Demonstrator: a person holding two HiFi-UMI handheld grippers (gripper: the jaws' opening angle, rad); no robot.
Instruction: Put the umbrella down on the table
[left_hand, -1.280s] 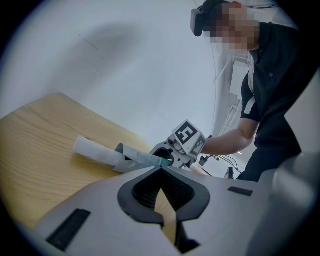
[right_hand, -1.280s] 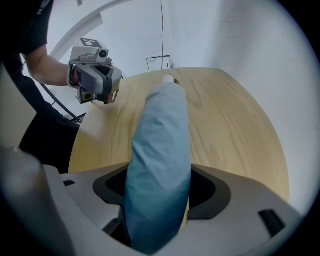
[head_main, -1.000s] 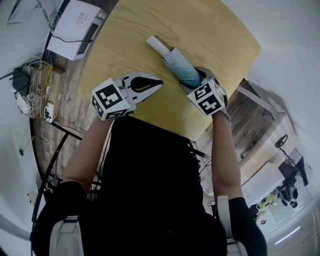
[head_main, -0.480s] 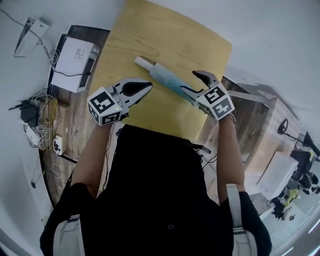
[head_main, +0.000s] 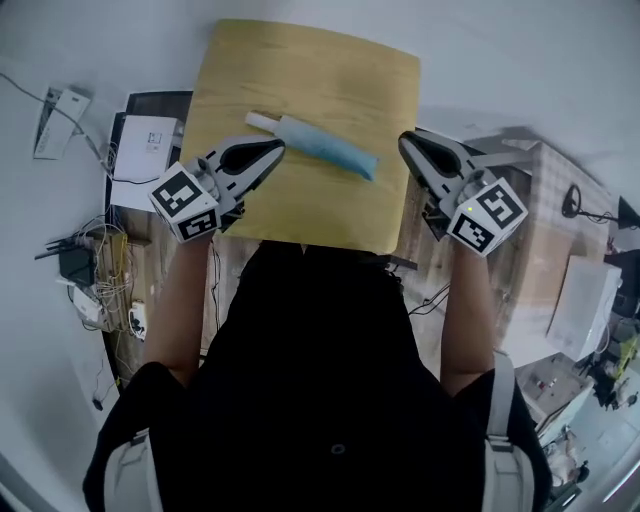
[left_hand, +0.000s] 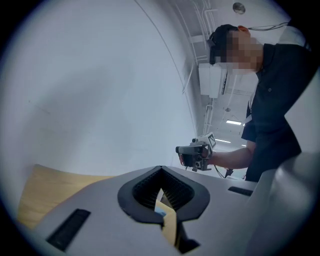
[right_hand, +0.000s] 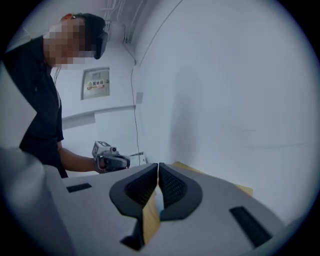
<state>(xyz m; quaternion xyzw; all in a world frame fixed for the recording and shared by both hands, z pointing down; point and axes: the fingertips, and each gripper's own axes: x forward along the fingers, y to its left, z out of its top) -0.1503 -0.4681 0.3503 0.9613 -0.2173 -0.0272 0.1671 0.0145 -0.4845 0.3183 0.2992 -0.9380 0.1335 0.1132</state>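
Note:
The folded blue umbrella (head_main: 325, 148) with its white handle (head_main: 262, 121) lies flat on the wooden table (head_main: 300, 70), and nothing touches it. My left gripper (head_main: 276, 148) hangs shut and empty above the table's near left, just short of the umbrella. Off the table's right edge, my right gripper (head_main: 406, 141) is raised. Its jaws have just been closing with nothing between them, and they now meet. In the left gripper view my own tips (left_hand: 160, 169) are together and the right gripper (left_hand: 194, 152) shows beyond. The right gripper view shows its tips (right_hand: 158, 165) closed.
A white box (head_main: 145, 140) and a tangle of cables (head_main: 90, 285) lie on the floor left of the table. Wooden furniture (head_main: 545, 215) stands at the right. A plain white wall runs behind the table.
Both grippers have risen away from the table. The right one has drawn off the umbrella's near end to the right and its open jaws have closed. The umbrella stays lying on the table.

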